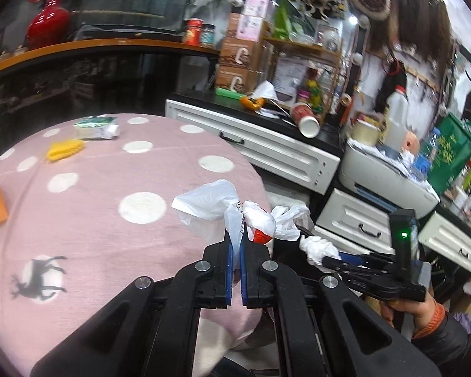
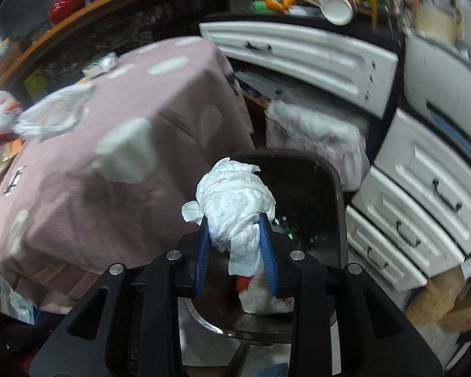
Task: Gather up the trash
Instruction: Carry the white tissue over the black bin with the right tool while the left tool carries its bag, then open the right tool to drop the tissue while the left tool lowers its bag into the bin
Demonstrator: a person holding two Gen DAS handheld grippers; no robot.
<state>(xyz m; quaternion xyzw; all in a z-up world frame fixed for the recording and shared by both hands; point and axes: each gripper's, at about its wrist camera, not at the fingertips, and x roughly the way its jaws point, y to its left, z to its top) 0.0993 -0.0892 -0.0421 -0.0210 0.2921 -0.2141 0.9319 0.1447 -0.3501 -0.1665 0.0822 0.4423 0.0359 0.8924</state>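
Left hand-held gripper [image 1: 236,245] is clamped fully shut on a thin fold of the plastic bag [image 1: 210,204]; the bag hangs at the table [image 1: 94,220] edge with a red-and-white scrap [image 1: 260,223] knotted inside. Right hand-held gripper [image 2: 237,245] is partly closed, pads pressing a crumpled tissue [image 2: 235,201], and it points down over the dark bin [image 2: 298,188] that sits beside the table in front of the white drawers [image 2: 424,194]. Some white-and-red scraps [image 2: 260,298] already lie in the bin. Step in hand, as I read it: drop the tissue. To do it well I should keep the wad centred over the opening, clear of the rim, then spread the jaws wide enough that the tail draped over the right pad falls free instead of snagging. The bag goes next; its grip is on a thin fold, so I'd avoid jerking it. A yellow wrapper [image 1: 64,150] and a green packet [image 1: 97,128] wait at the table's far side.
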